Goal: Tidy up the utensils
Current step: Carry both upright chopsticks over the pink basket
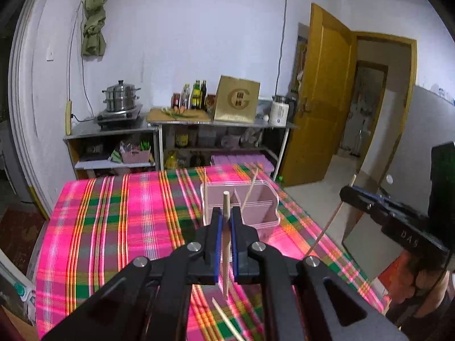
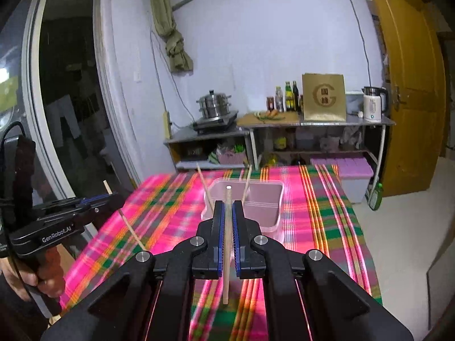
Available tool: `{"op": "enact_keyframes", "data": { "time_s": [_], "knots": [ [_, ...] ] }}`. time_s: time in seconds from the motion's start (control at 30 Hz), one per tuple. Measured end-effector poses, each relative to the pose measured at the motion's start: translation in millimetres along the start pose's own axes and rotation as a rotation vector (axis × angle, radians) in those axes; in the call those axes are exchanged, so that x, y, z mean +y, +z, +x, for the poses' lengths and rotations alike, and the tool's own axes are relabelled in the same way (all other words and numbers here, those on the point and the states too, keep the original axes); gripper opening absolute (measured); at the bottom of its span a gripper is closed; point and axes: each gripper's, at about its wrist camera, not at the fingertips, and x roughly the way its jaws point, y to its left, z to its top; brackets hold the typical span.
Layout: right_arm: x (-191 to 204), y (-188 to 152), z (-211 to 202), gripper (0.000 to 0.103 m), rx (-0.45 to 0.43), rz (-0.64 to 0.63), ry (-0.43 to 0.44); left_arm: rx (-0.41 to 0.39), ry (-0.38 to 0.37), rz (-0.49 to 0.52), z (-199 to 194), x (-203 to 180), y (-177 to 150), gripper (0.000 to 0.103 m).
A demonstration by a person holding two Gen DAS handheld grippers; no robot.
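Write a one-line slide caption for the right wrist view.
Right hand-held gripper shut on a chopstick above the plaid tablecloth, facing a pink utensil holder.

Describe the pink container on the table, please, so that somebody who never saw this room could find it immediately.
Start at the table covered with the bright pink, green and orange plaid cloth. Near its far edge stands the pink container, a translucent plastic box with inner dividers. Two chopsticks already lean in it, and it is the only box standing on the cloth.
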Motion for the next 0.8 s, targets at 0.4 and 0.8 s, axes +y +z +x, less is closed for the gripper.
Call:
{"op": "enact_keyframes", "data": {
  "time_s": [0.4,0.8],
  "knots": [
    [0,53,35,0.005,-0.077,0.005,0.007,-0.051,0.007,0.006,41,4,56,0.006],
    [-9,59,84,0.005,-0.082,0.027,0.006,-0.050,0.008,-0.008,87,15,65,0.006]
  ]
}}
